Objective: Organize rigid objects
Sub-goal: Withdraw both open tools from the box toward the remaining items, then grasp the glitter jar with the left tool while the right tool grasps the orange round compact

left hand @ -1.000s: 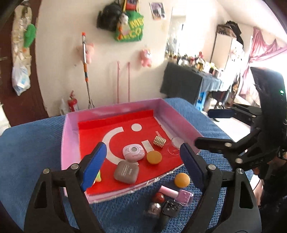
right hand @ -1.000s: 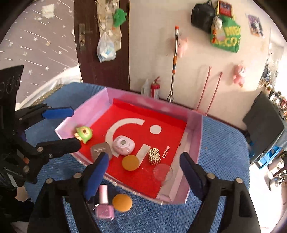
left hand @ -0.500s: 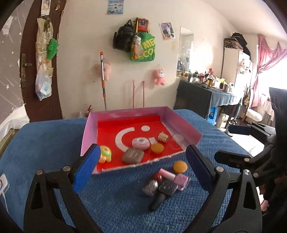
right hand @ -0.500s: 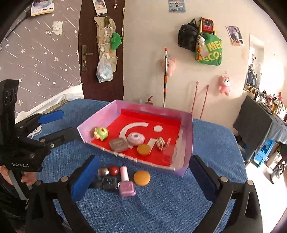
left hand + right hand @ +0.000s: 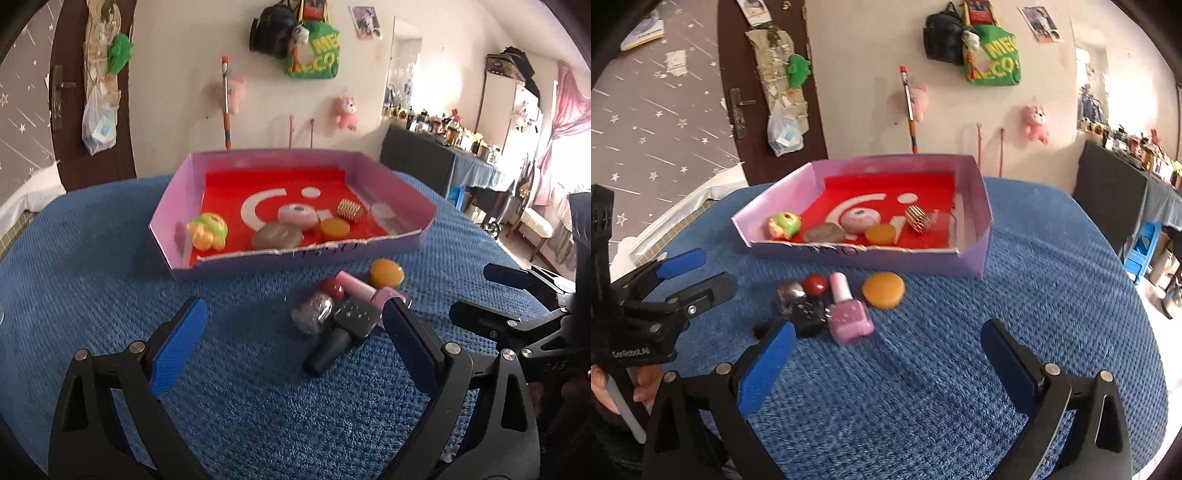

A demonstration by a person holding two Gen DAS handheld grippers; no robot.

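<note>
A pink box (image 5: 343,251) (image 5: 982,206) with a red floor holds a green-yellow toy (image 5: 207,230), a grey case (image 5: 276,236), a pink round case (image 5: 298,215), an orange disc (image 5: 334,226) and a gold bead block (image 5: 349,210). In front of it on the blue cloth lie a pink nail polish bottle (image 5: 846,314), a black bottle (image 5: 345,326), a silver piece (image 5: 791,290), a red ball (image 5: 815,283) and an orange disc (image 5: 883,290). My left gripper (image 5: 291,347) and right gripper (image 5: 886,365) are both open and empty, held back from the pile.
The blue cloth covers the whole table (image 5: 1052,295). A dark table (image 5: 424,162) with bottles stands to the right. A brown door (image 5: 768,92) and a wall with bags and toys are behind.
Both grippers have pulled back and dropped lower from the box. The box and the pile now sit farther ahead. No object has moved.
</note>
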